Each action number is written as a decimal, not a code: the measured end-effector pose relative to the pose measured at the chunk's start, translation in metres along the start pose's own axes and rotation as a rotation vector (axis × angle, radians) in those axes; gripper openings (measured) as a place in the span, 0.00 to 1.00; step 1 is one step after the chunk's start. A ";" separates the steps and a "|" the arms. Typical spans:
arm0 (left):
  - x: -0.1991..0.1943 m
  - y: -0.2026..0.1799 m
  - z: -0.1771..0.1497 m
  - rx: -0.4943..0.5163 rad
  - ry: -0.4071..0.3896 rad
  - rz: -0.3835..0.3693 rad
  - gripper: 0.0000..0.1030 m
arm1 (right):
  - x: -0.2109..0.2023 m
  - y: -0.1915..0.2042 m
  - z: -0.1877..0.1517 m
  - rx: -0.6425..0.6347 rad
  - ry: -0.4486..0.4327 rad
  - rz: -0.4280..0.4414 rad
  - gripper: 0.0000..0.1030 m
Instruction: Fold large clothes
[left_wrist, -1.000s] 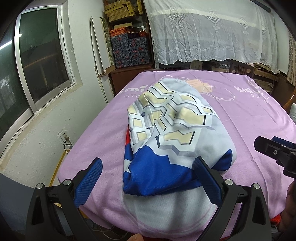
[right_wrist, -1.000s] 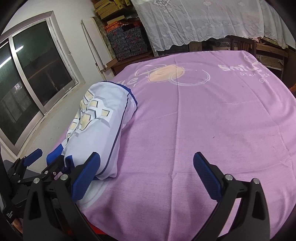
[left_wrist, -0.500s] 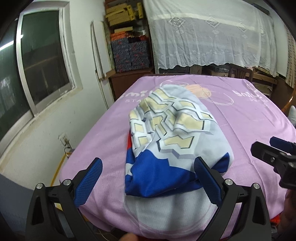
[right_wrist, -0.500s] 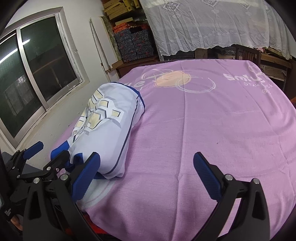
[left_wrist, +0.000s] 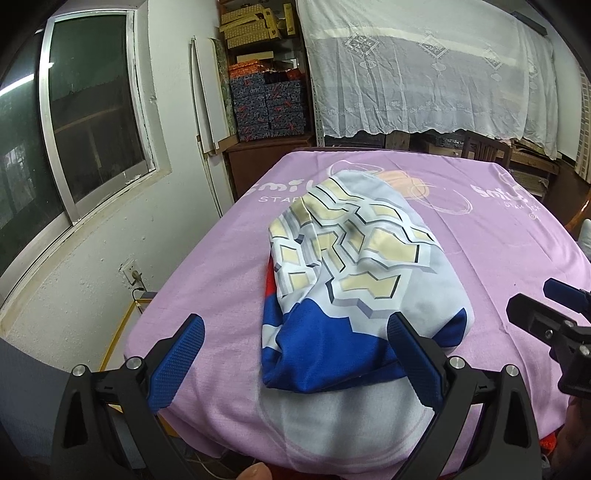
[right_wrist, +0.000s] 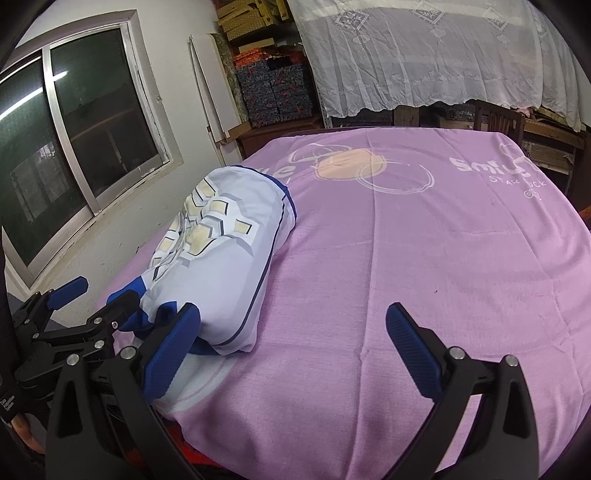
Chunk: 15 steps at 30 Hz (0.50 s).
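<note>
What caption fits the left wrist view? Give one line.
Open left gripper faces folded patterned garment on pink tablecloth; right gripper alongside.

The folded garment (left_wrist: 354, 273) lies on the tablecloth (right_wrist: 424, 266) at the table's left side, nearer the window (left_wrist: 92, 122). Behind the table stand stacked boxes (left_wrist: 267, 107), with a lace curtain (left_wrist: 424, 70) to their right.

Each gripper (left_wrist: 295, 341) is built of black angular arms, tipped with blue textured pads (left_wrist: 177, 363) and fastened by silver screws (left_wrist: 132, 362).
</note>
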<state>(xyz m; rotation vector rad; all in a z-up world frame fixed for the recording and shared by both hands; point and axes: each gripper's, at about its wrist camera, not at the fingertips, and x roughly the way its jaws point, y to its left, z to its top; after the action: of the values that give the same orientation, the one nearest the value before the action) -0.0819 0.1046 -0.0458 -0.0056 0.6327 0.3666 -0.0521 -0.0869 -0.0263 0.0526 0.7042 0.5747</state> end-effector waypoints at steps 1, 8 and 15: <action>-0.001 0.001 0.000 -0.001 -0.001 0.001 0.97 | 0.000 0.001 -0.001 -0.005 -0.001 -0.001 0.95; -0.001 0.001 0.000 -0.002 -0.001 0.002 0.97 | -0.001 0.004 -0.002 -0.019 -0.001 0.003 0.95; -0.001 0.001 -0.001 -0.001 0.002 0.004 0.97 | -0.001 0.006 -0.002 -0.020 0.002 0.003 0.95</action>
<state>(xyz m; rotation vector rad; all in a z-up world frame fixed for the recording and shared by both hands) -0.0838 0.1052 -0.0452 -0.0061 0.6345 0.3706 -0.0570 -0.0830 -0.0261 0.0346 0.7007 0.5847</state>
